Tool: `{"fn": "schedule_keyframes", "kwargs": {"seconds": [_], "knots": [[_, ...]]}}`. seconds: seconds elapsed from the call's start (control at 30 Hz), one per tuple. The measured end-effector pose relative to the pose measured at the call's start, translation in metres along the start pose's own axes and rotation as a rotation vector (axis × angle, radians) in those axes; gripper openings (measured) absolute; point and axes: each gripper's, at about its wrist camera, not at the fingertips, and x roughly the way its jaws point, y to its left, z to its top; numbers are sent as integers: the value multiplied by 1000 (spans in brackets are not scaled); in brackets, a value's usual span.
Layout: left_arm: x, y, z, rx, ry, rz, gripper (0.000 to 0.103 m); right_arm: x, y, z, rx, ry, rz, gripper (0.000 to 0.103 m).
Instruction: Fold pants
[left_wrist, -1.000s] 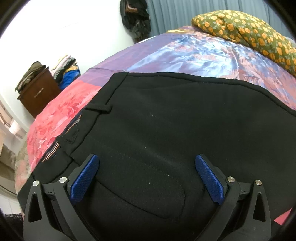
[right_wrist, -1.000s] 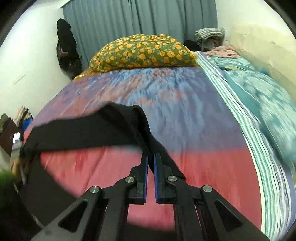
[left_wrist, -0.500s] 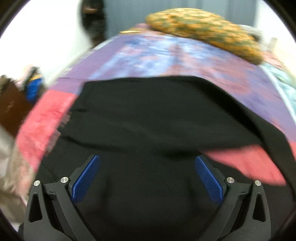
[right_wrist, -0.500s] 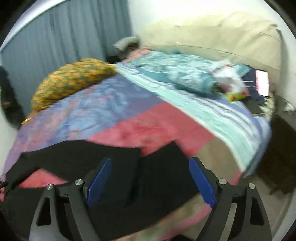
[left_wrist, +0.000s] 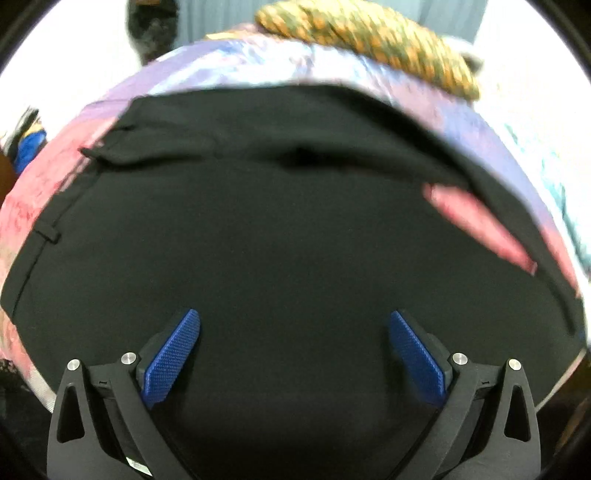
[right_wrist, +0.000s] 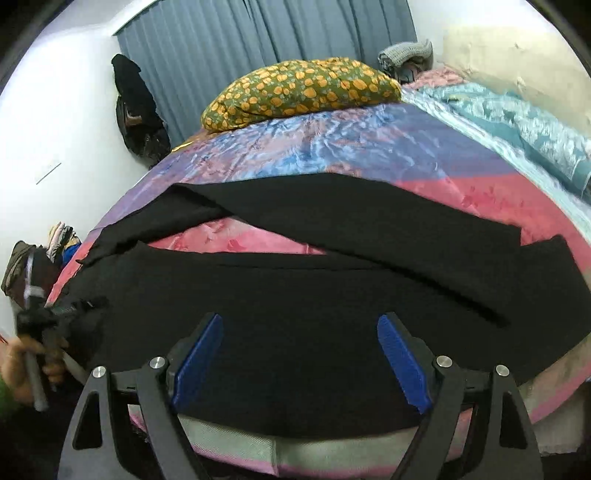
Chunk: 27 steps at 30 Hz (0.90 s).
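The black pants (right_wrist: 295, 295) lie spread across the near part of the bed (right_wrist: 332, 158), on the pink and purple bedcover, so you have a flat surface to fold on. One leg (right_wrist: 369, 218) is laid slanting over the other, and a strip of pink cover shows between them; in my judgement the first fold, leg onto leg, is only roughly made and the edges do not match yet.

Your right gripper (right_wrist: 299, 354) hangs over the near edge of the pants with its fingers wide apart and nothing between the blue pads. Its fingers have just been opening.

Your left gripper (left_wrist: 293, 354) also has its fingers apart, above the waist part, where a belt loop (left_wrist: 50, 234) shows at the left. It holds nothing.

The orange patterned pillow (right_wrist: 303, 92) stays well apart, at the far end of the bed.
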Motion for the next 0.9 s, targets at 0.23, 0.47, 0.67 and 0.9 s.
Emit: {"fn": "schedule_keyframes", "kwargs": {"seconds": [0.23,0.47,0.67,0.9], "knots": [[23,27,-4,8,-34,115,103,11,-56,-11,247,27,45,82],[25,22,-12,50,-84,130,103,14,-130,-11,645,-72,204,82],[23,26,-15,53,-101,133,103,19,-177,-4,881,-193,89,67],[17,22,5,13,66,99,102,11,-179,11,849,-176,52,5]]}}
